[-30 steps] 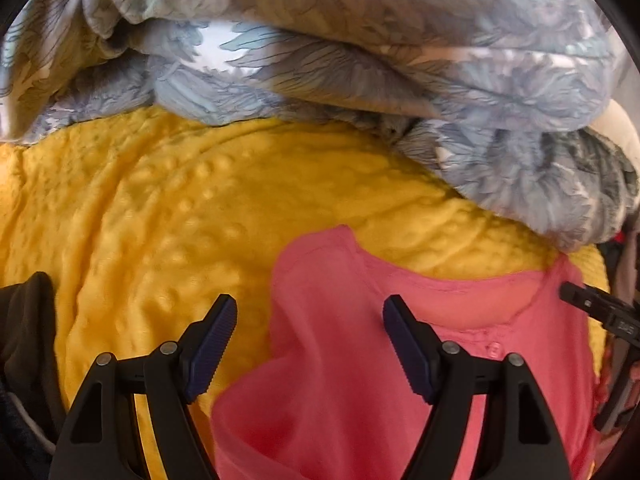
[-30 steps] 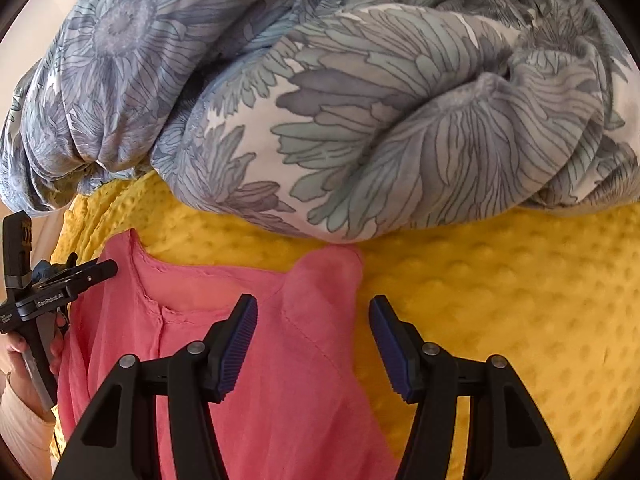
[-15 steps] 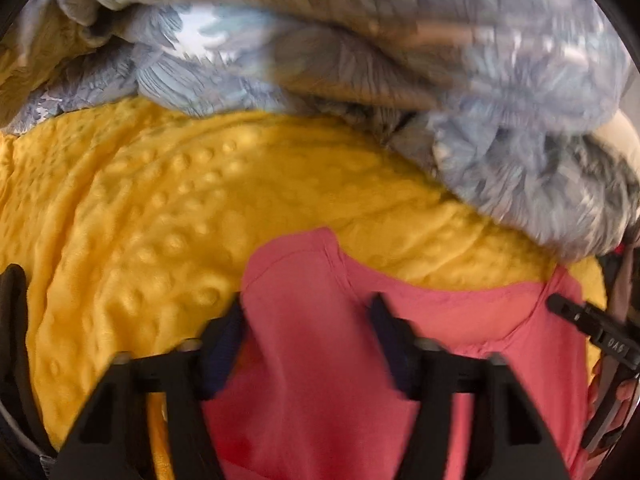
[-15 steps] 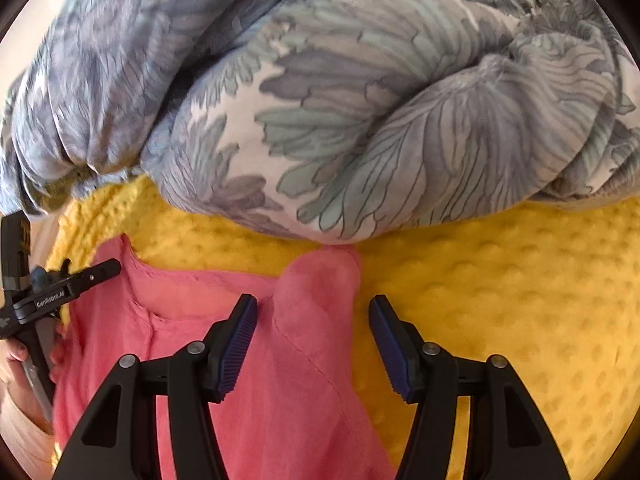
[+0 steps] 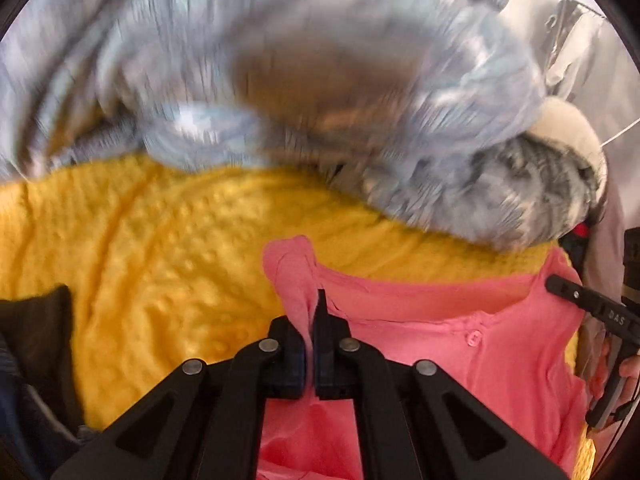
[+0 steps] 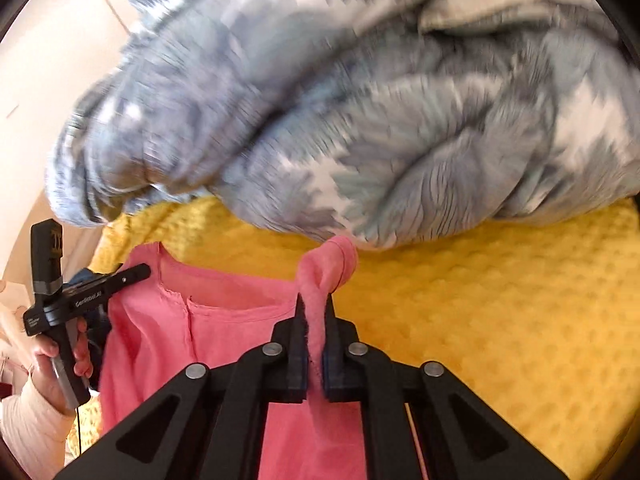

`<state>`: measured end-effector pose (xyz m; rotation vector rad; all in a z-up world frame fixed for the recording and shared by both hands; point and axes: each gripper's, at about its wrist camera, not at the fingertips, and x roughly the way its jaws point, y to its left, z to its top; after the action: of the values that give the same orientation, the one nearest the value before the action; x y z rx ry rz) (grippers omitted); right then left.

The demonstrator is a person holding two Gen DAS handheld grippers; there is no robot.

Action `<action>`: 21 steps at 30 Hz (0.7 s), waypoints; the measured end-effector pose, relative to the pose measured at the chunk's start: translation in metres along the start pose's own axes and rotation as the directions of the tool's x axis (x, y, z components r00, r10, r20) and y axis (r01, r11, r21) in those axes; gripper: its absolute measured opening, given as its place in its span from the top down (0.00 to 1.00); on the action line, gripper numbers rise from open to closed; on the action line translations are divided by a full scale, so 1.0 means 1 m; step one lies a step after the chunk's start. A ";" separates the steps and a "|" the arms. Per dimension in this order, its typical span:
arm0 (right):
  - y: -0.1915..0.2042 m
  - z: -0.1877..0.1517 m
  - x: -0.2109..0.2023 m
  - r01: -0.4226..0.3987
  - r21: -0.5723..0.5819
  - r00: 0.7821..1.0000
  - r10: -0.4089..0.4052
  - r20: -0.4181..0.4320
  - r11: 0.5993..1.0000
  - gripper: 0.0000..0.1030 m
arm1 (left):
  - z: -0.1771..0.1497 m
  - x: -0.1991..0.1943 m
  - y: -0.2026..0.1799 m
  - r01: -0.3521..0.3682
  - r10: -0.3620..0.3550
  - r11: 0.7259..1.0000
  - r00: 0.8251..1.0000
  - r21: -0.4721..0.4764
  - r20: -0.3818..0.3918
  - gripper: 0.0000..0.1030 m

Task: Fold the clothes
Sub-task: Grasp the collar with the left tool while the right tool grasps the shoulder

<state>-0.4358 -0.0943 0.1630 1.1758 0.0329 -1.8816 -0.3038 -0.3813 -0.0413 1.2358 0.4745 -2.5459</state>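
A pink shirt (image 5: 460, 344) is spread on a bumpy yellow blanket (image 5: 152, 256) that fills the middle and lower left of the left wrist view and the right side of the right wrist view. One shoulder of the shirt is pinched between the closed fingers of the left gripper (image 5: 311, 320) at the lower centre of its frame, and a puckered tip of cloth is raised above them. The other shoulder is clamped in the same way by the right gripper (image 6: 314, 320), with the collar and a small button lying between the two grips. A heap of grey-blue flowered bedding (image 6: 360, 100), blurred in both views, is piled across the upper part of each frame against the far edge of the blanket. A pale wall (image 6: 48, 80) is seen at the upper left of the right wrist view, and a hand (image 6: 60, 356) on the other gripper's handle at the lower left. A dark garment (image 5: 32, 344) is seen at the lower left edge of the left wrist view.
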 end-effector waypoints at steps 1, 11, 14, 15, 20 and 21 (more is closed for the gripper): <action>0.005 0.002 -0.010 0.002 -0.014 1.000 -0.002 0.016 1.000 0.96 | 0.005 -0.009 -0.001 -0.001 0.001 1.000 1.000 -0.002 0.028 0.98; 0.047 0.058 -0.060 0.094 -0.072 0.978 -0.079 0.191 0.993 0.96 | 0.072 -0.074 -0.019 -0.157 0.155 0.988 0.964 -0.010 0.215 0.98; 0.061 0.083 -0.066 0.138 -0.060 0.960 -0.118 0.255 0.989 0.97 | 0.094 -0.105 -0.033 -0.198 0.192 0.980 0.928 -0.014 0.320 0.99; 0.064 0.090 -0.071 0.128 -0.046 0.953 -0.110 0.284 0.991 0.97 | 0.095 -0.114 -0.035 -0.192 0.184 0.981 0.919 -0.011 0.348 0.99; 0.074 0.084 -0.082 0.086 -0.083 0.951 -0.057 0.303 0.993 0.97 | 0.073 -0.136 -0.036 -0.123 0.096 0.991 0.915 0.044 0.393 0.99; 0.074 0.077 -0.083 0.076 -0.083 0.955 -0.048 0.293 0.994 0.97 | 0.063 -0.138 -0.033 -0.100 0.073 0.994 0.919 0.048 0.388 0.99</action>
<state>-0.4272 -0.1179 0.2957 0.8342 -0.0051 -2.0688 -0.2783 -0.3630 0.1110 0.7209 0.2405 -2.6535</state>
